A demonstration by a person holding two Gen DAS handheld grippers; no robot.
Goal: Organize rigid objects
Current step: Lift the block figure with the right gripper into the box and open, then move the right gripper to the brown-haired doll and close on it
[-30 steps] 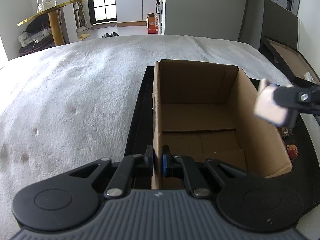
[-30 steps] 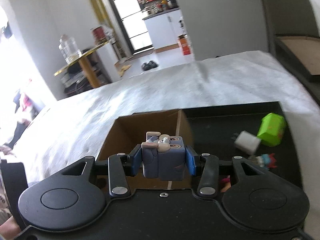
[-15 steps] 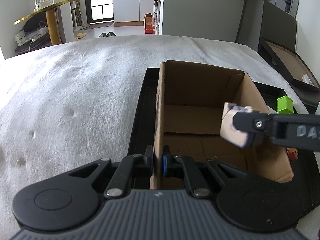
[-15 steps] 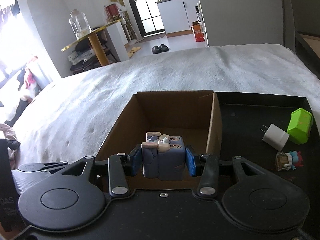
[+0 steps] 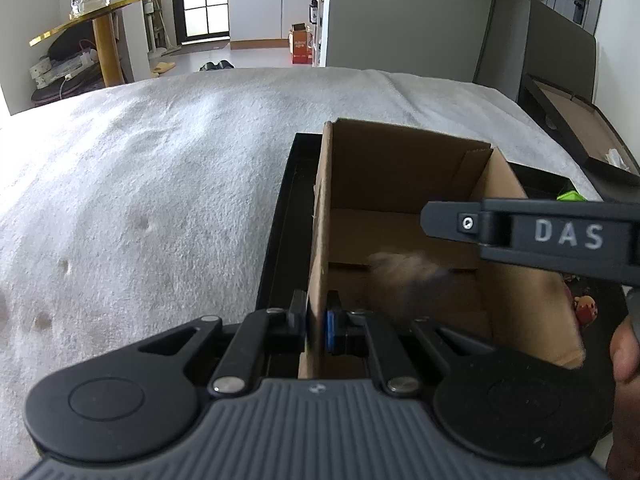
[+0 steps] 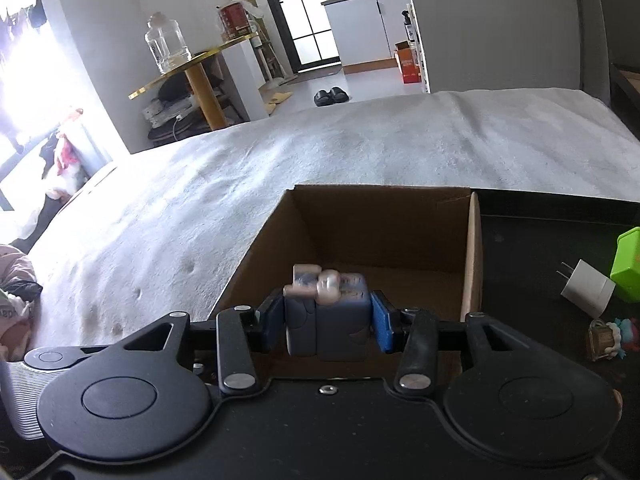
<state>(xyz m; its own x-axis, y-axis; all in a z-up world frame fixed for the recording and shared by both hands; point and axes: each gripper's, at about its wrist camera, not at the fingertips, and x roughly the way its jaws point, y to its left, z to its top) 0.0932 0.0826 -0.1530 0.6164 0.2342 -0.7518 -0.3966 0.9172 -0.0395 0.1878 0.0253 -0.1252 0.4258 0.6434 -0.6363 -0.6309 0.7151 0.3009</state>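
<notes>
Step in hand: boxing. My left gripper (image 5: 316, 326) is clamped on the left wall of the open brown cardboard box (image 6: 384, 232). My right gripper (image 6: 325, 322), jaws parted, releases the blue-grey block toy (image 6: 326, 320), apparently dropping inside. Next: fetch the white plug adapter (image 6: 586, 290).

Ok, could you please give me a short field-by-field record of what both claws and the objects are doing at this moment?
left claw: shut on the near left wall of the cardboard box
right claw: over the box, pads apart from the blue block toy
blue block toy: motion-blurred, apparently dropping into the box
black tray: under the box, on a white blanket
outside the box, on the tray: white charger, green block, small figurine
</notes>
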